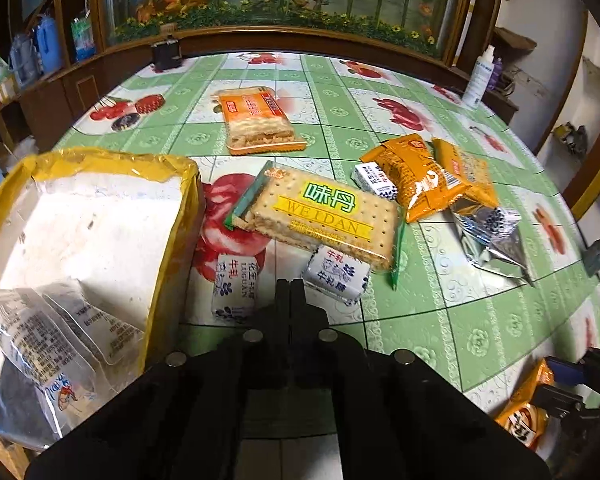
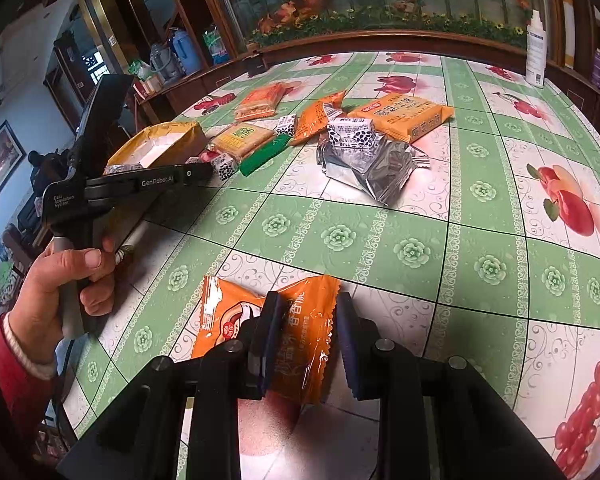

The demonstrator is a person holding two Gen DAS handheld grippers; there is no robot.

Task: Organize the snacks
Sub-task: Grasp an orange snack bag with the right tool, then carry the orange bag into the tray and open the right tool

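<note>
Orange snack packet [image 2: 260, 332], glossy and crinkled, lies flat on tablecloth [image 2: 380, 240].

- The cracker pack [image 1: 320, 216], centre of the left wrist view, reads "味丹 WEIDAN".
- A small white candy [image 1: 234, 286] below it reads "LUGUAN".
- The left gripper [image 2: 210, 170], left in the right wrist view, reads "GenRobot.AI" and "Data Acquisition System".

Orange snack packet [image 2: 260, 332] between parted fingers [image 2: 271, 332]
</note>
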